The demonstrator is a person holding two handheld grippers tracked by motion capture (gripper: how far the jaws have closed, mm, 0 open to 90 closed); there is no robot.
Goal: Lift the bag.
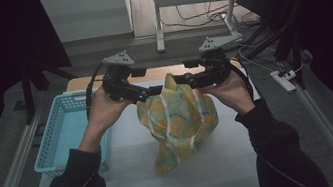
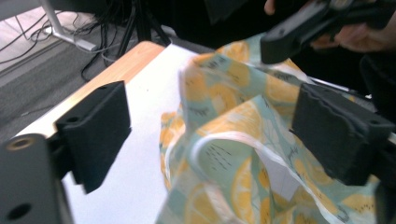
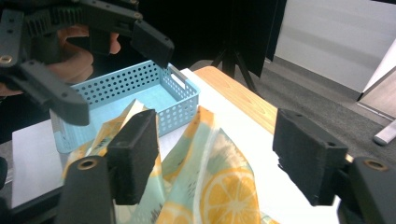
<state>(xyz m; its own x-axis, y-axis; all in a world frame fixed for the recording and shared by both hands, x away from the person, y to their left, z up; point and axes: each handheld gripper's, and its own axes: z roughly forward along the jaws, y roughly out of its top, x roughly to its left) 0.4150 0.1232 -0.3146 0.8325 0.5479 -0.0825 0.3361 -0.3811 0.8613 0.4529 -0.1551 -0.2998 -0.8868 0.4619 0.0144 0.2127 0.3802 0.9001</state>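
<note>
The lemon-print cloth [image 1: 178, 119] has been let go by both hand-held grippers, jaws wide apart, and remains unfolded, crumpled on the worktop [image 1: 132, 180].

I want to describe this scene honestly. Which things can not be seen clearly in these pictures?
- Basket, high view: its near right side is covered by the person's left forearm.
- Cloth, both gripper views: its lower part is cut off by the bottom edge.
- Cloth top, high view: too small and dark to tell whether the left gripper or the right gripper touches it.
</note>
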